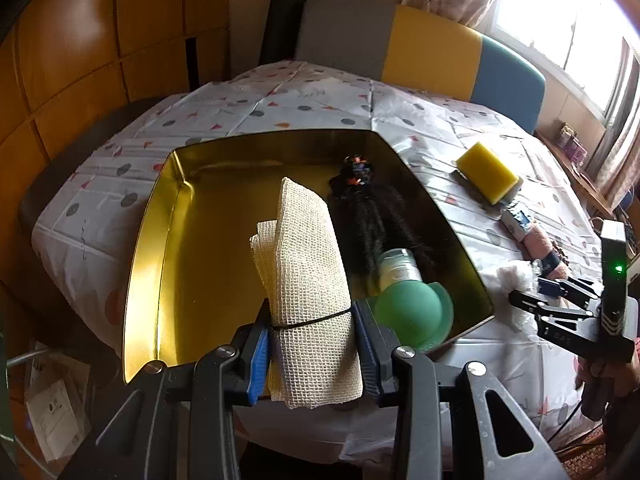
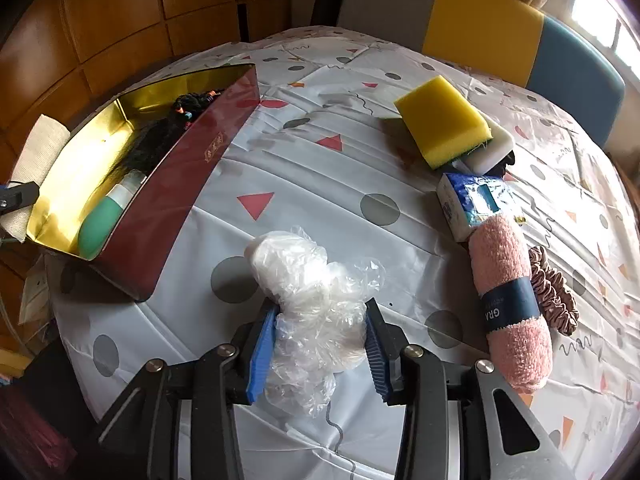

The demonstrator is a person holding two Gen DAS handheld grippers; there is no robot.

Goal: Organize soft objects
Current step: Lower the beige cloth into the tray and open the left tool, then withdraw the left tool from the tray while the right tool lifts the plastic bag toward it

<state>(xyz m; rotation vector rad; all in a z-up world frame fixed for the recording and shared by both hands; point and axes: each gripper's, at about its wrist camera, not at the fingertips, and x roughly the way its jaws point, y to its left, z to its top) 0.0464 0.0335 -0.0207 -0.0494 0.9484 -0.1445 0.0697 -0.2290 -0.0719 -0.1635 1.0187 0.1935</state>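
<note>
Worktop covered by a white plastic sheet printed with grey dots and red triangles; wood panelling behind, and beyond the far edge a chair back in grey, yellow and blue.

Left gripper: fingers closed on a cream mesh cloth roll, held over the gold-lined tin ahead.

Right gripper: fingers pressing a crumpled clear plastic bag. To their right lies a pink towel roll; a yellow sponge lies beyond.
</note>
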